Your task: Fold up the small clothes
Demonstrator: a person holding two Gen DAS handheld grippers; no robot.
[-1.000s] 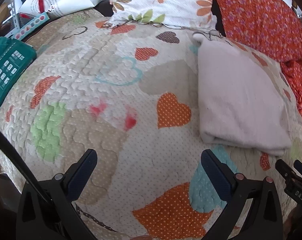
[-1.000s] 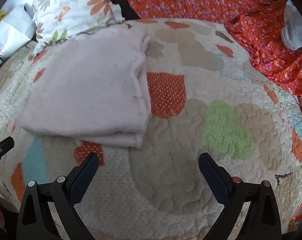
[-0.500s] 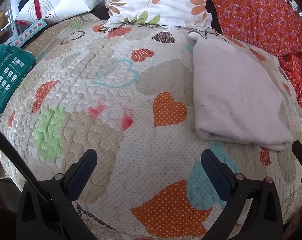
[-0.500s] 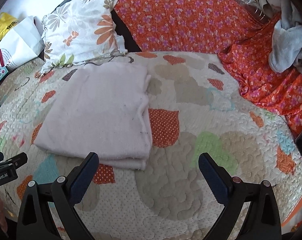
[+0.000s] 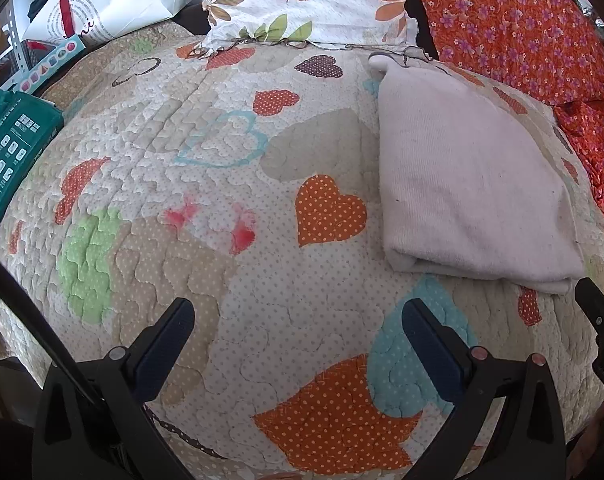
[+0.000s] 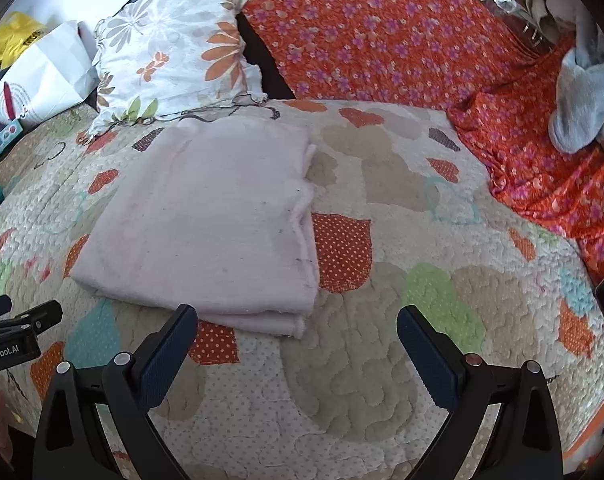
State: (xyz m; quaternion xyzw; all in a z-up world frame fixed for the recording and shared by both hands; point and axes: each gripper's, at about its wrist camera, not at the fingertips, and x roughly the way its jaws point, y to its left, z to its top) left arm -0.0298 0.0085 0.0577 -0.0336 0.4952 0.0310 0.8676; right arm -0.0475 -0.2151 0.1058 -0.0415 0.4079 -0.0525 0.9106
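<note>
My left wrist view looks forward and down over the heart-patterned quilt point(image 5: 230, 280), low and near it, with the folded pale cloth point(image 5: 469, 184) to its right. My right wrist view sits further right, angled the same way, with that cloth point(image 6: 206, 220) to its left. Both take in the floral pillow point(image 5: 313, 0) at the far edge. The right gripper point(image 5: 599, 332) shows in the left view's right margin; the left gripper point(image 6: 14, 332) shows at the right view's left margin.

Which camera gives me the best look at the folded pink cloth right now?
Right wrist: the folded pink cloth sits near center, whole outline and stacked front edge visible. Left wrist shows it off to the right, more warped, its near right corner beside the other gripper's tip.
</note>
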